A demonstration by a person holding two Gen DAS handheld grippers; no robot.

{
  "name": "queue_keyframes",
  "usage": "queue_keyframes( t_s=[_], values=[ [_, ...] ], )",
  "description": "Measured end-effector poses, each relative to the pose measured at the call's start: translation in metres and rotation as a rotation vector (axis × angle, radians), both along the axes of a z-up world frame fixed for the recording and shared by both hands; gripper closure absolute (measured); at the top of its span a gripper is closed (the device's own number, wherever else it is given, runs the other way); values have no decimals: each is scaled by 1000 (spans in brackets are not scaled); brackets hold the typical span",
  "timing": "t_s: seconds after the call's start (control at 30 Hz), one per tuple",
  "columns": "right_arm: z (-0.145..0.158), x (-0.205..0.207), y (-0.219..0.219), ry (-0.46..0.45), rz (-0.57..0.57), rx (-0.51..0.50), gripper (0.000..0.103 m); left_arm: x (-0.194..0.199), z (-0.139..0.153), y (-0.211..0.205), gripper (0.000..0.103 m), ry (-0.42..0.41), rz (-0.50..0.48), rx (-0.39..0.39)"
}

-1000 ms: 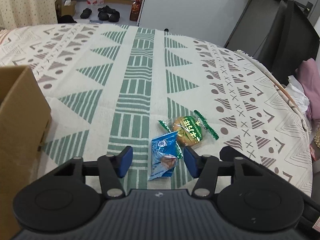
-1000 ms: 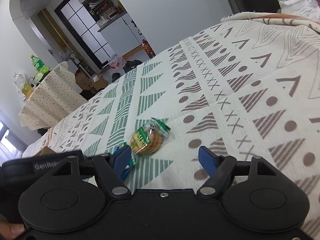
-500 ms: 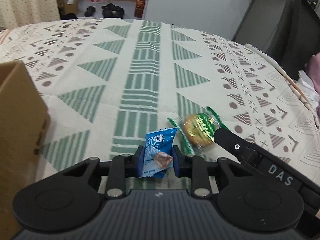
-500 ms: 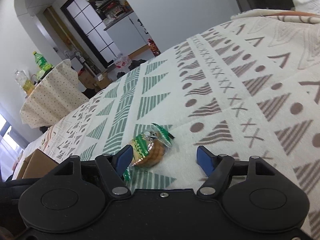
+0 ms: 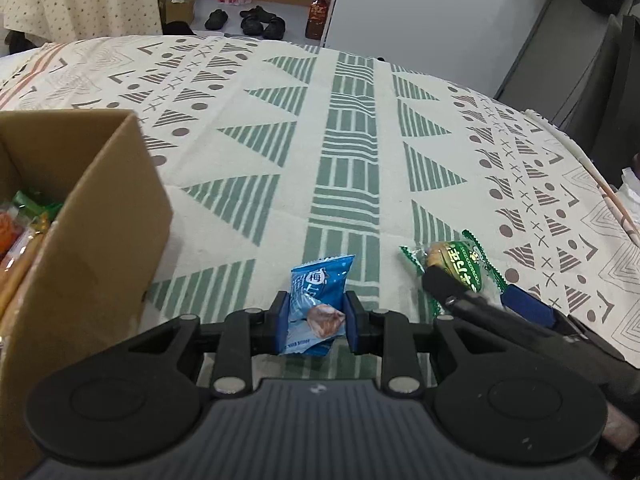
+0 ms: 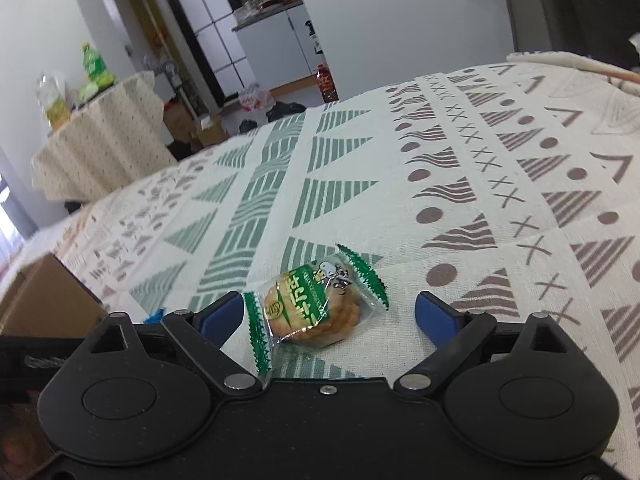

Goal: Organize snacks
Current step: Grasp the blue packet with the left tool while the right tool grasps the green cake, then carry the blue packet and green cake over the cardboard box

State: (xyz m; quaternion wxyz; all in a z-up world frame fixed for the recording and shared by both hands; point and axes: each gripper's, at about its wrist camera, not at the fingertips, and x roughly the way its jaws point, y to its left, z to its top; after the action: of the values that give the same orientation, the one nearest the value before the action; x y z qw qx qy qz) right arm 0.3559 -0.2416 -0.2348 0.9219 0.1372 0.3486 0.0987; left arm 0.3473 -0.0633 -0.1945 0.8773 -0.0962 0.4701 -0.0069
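Left wrist view: my left gripper (image 5: 316,320) is clamped on the blue packet (image 5: 318,300), both blue pads (image 5: 282,318) pressing its sides; the packet stands upright between them, its top edge pointing toward 12 o'clock. I cannot tell whether its lower end touches the cloth (image 5: 352,152). At 9 o'clock from the gripper stands the box (image 5: 100,220), its near corner well above the cloth; coloured wrappers (image 5: 24,220) lie inside it at the far left. At 2 o'clock from the gripper lies the green packet (image 5: 460,262), a round biscuit in a clear wrapper with green serrated ends. The right gripper (image 5: 476,292) reaches in from 4 o'clock, one black finger lying over the near side of that packet, one blue pad just beside its right end.

Right wrist view: my right gripper (image 6: 328,316) stands wide apart, pads at either side of the green packet (image 6: 316,306), which rests flat on the cloth (image 6: 480,184). The left pad (image 6: 222,316) is just beside the packet's left sealed end; the right pad (image 6: 434,318) stands clear of the right end. A sliver of the blue packet (image 6: 156,315) and the box (image 6: 44,300) show at 9 o'clock. Beyond the cloth, at 11 o'clock, a draped table (image 6: 100,140) carries bottles (image 6: 94,66).
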Motion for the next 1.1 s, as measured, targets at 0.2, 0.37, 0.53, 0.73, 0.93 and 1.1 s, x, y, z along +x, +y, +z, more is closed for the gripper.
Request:
queue_keyframes(
  t_s=[0.2, 0.37, 0.53, 0.73, 0.93, 1.1],
  values=[
    [-2, -2, 28, -16, 69, -214, 16, -10, 8, 8, 76, -20, 6, 13],
    [5, -6, 30, -37, 95, -244, 49, -14, 17, 12, 76, -34, 6, 0],
    [22, -19, 21, -36, 64, -241, 54, -21, 29, 12, 76, -44, -3, -21],
    [44, -33, 21, -49, 53, -223, 54, -33, 48, 15, 76, -67, -7, -34],
    [71, -52, 27, -65, 43, -202, 54, -48, 72, 22, 76, -94, -8, -41],
    [92, -67, 32, -78, 34, -185, 54, -59, 89, 28, 76, -125, -13, -36]
  ],
)
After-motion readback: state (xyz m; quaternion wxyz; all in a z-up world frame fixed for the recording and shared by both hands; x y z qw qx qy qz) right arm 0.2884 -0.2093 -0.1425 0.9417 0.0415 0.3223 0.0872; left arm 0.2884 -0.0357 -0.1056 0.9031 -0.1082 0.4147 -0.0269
